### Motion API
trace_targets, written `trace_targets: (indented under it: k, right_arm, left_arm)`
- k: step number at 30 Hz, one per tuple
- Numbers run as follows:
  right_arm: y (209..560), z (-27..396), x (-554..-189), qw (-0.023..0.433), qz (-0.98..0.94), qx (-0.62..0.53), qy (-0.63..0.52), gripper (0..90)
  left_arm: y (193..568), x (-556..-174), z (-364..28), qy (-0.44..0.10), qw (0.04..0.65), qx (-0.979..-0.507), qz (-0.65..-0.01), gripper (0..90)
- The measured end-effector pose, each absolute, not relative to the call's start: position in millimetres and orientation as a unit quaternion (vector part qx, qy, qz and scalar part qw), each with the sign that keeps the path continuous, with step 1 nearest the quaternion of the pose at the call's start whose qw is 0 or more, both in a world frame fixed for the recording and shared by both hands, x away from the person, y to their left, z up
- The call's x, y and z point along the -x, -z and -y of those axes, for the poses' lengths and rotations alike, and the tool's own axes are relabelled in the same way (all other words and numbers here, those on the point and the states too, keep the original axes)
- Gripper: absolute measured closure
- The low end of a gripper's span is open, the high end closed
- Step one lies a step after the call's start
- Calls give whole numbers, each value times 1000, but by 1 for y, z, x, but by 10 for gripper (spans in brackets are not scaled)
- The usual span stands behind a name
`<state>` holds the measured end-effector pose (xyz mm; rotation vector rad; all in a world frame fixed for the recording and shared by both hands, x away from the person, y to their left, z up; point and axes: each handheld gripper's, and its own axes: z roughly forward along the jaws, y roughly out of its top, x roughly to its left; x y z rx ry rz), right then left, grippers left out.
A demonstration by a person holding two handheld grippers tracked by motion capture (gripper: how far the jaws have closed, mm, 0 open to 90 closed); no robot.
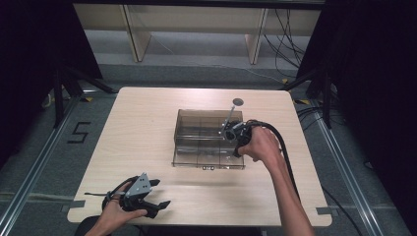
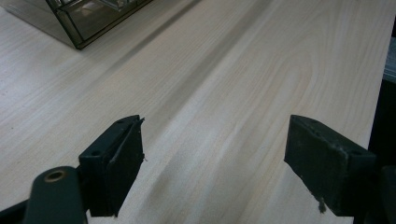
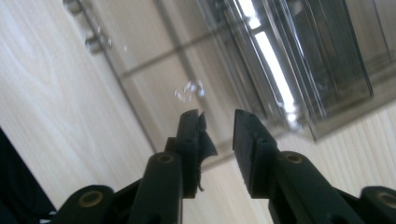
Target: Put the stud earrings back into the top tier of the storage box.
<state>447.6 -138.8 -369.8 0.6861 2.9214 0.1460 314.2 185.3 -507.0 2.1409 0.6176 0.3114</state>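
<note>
High view shows a pale wooden table (image 1: 147, 132) on a grey floor, dark curtains at both sides. A smoky transparent plastic organizer box (image 1: 196, 135) with compartments stands near the centre. Right gripper (image 3: 217, 126) hovers over it, jaws slightly apart, holding nothing. Left gripper (image 2: 215, 158) rests near the front edge, jaws wide apart.

The left black two-jaw tongs (image 1: 164, 203) carry a grey three-cornered plate (image 1: 139, 185) dotted with small holes and trail a dark cable. The right black tongs (image 3: 218, 122) show brass-coloured pivot screws, and a thick black cable (image 1: 282, 147) loops from them. Both forearms are bare, without sleeves.
</note>
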Motion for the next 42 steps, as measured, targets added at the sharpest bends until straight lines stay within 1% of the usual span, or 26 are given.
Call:
trace_targets:
  k: [6,7,11,12,14,15,20,26,27,30,32,33,34,35,38,39,42]
  right_arm:
    - [362,156,-434,66,-965,-246,-67,685]
    - [362,164,-432,72,-964,-243,-76,652]
    - [362,178,-424,73,-956,-272,-88,619]
    - [363,188,-420,81,-951,-282,-96,598]
    - [363,194,-419,83,-951,-279,-101,591]
    - [365,202,-415,84,-945,-297,-106,573]
    - [371,218,-410,79,-939,-314,-114,547]
    - [377,228,-407,77,-936,-320,-125,512]
    - [379,231,-404,72,-932,-330,-130,497]
    - [383,234,-400,70,-930,-336,-135,472]
    - [384,236,-400,72,-929,-336,-136,462]
    - [387,238,-399,67,-928,-339,-140,443]
    - [387,238,-399,67,-928,-339,-140,443]
    - [390,240,-397,70,-925,-345,-145,426]
    - [393,240,-395,65,-920,-355,-151,423]
    - [395,241,-395,70,-924,-344,-154,397]
    - [398,240,-392,67,-920,-353,-158,381]
  left_arm:
    - [508,-313,-184,-124,436,-855,-253,190]
    - [507,-314,-185,-130,429,-858,-249,190]
    - [507,-315,-185,-126,426,-861,-246,190]
    - [507,-315,-185,-127,427,-860,-247,190]
    - [507,-315,-186,-128,421,-867,-236,190]
    - [508,-314,-184,-122,425,-861,-251,190]
    - [508,-314,-184,-124,424,-861,-252,190]
    - [508,-314,-184,-126,428,-857,-257,190]
    - [508,-314,-185,-126,420,-863,-252,191]
    - [507,-315,-185,-129,426,-860,-248,191]
    - [508,-314,-184,-124,428,-858,-257,190]
    - [507,-315,-186,-127,417,-865,-250,191]
    - [507,-315,-186,-127,417,-865,-250,191]
    - [508,-315,-184,-127,430,-858,-251,191]
    - [507,-315,-185,-128,419,-863,-252,191]
    - [507,-315,-185,-126,415,-865,-250,191]
    - [508,-314,-184,-122,431,-855,-261,190]
